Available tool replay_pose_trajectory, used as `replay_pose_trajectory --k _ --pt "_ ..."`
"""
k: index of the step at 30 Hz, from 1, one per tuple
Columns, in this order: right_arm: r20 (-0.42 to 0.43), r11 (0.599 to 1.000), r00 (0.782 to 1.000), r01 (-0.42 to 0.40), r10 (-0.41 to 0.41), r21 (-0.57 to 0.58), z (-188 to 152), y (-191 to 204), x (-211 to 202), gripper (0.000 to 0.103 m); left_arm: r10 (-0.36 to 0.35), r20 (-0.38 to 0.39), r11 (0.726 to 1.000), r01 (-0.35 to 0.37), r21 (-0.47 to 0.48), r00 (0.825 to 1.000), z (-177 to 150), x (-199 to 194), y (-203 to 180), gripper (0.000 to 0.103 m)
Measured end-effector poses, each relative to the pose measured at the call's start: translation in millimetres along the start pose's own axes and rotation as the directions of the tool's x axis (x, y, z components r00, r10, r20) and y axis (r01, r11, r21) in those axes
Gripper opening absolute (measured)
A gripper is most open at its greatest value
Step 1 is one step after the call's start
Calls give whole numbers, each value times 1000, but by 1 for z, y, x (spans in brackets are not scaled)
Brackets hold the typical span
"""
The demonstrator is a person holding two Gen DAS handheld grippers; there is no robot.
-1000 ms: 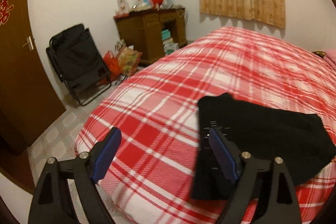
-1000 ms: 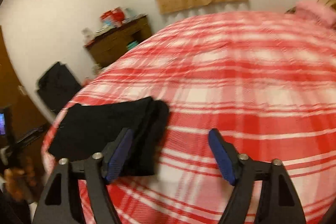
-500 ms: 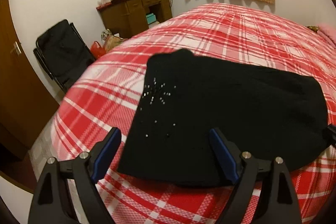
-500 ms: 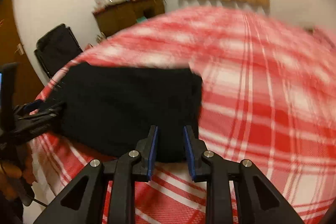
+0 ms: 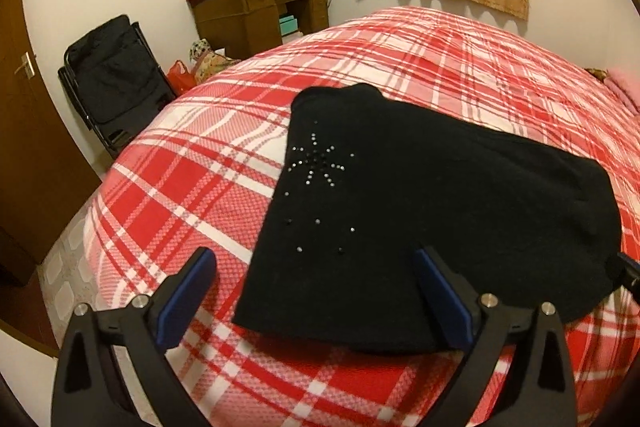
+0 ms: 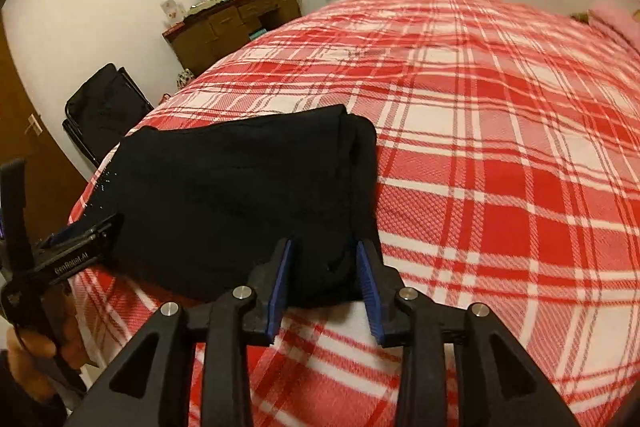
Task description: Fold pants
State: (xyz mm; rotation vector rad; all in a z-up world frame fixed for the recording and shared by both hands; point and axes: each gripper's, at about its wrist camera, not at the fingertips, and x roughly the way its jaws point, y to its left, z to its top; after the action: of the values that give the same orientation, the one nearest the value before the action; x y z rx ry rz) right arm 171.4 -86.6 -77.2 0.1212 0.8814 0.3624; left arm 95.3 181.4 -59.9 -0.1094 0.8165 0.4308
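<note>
Both tongs opening over pants [image 5: 440,211].

White "GenRobot.AI" lettering on the left gripper [image 6: 86,227], seen from the right wrist

Dim warm light, fisheye bending, dark corners.

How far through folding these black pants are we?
Done: the black pants with rhinestone studs lie folded into a compact stack on the red plaid bedspread. In hand: nothing gripped; left gripper and right gripper are both opening, straddling the near edge. Left: perhaps one more fold or tidying.
</note>
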Motion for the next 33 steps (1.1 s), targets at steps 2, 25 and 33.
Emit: replay_pose_trajectory --k 2,25,33 --pt "27 999 1000 0 -1 39 -4 1 -13 54 5 10 1000 -5 26 1000 -2 -7 -1 101" --pt "101 1000 995 -23 24 -14 -9 31 -48 67 -20 48 998 17 67 999 -6 -35 -5 101" --pt "97 999 994 -39 40 -13 -24 67 -65 69 -17 96 996 9 84 995 -14 -72 4 101"
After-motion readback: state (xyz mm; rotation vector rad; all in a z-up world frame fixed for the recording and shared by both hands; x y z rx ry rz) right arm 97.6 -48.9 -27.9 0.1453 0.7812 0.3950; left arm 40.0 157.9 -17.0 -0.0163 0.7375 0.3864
